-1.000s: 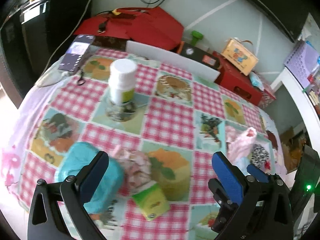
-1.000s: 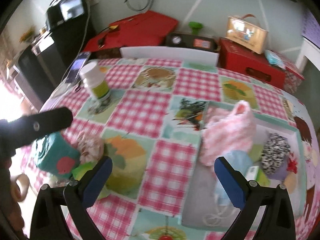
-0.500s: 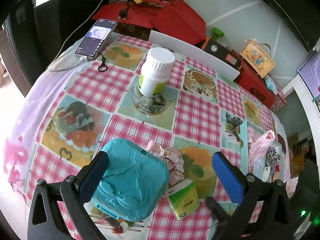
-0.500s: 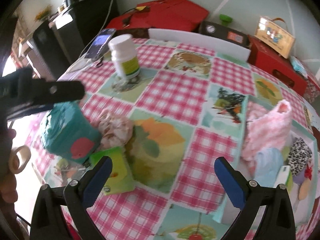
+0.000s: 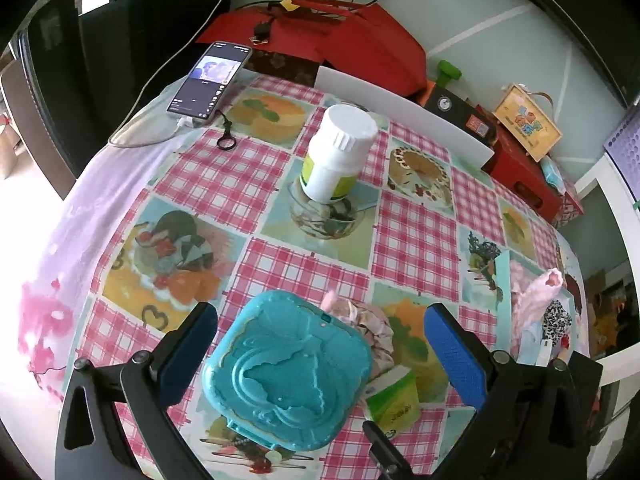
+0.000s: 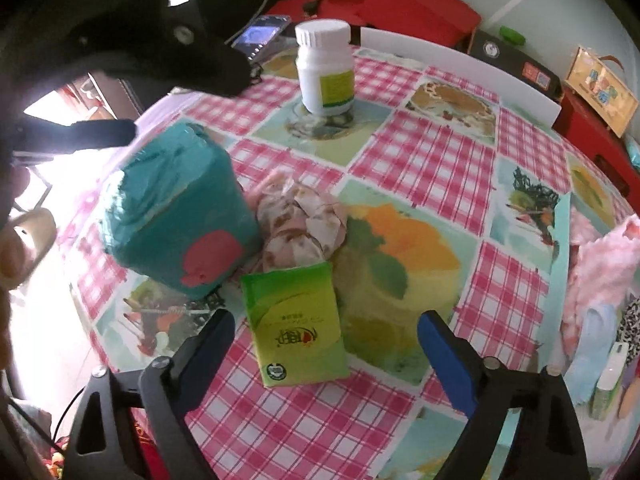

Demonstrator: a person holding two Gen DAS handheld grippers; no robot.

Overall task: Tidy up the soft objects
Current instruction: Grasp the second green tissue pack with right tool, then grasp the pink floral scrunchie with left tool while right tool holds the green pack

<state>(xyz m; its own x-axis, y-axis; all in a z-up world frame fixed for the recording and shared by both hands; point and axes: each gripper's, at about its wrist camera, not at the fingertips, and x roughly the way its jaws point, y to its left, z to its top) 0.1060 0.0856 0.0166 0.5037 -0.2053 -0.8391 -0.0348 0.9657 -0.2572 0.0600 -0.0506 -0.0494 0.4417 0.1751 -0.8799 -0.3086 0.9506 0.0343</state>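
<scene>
The right tongs (image 6: 326, 346) stand wide apart, their jaws having just been closing a little, with the green tissue pack (image 6: 296, 326) lying flat on the tabletop (image 6: 420, 168) between them, not yet pinched. To take it well, I judge they should sink until the pads flank its long edges, then close squarely. The left tongs (image 5: 320, 350) are also apart, straddling the teal pouch (image 5: 286, 368) without pressing it. Just beyond the pack sits a crumpled floral cloth (image 6: 298, 226), touching the pouch; it could snag. Farther ahead a white bottle (image 6: 326, 66) stands clear. To the right, the tray (image 6: 560, 240) holds pink fluffy fabric (image 6: 604, 256).
</scene>
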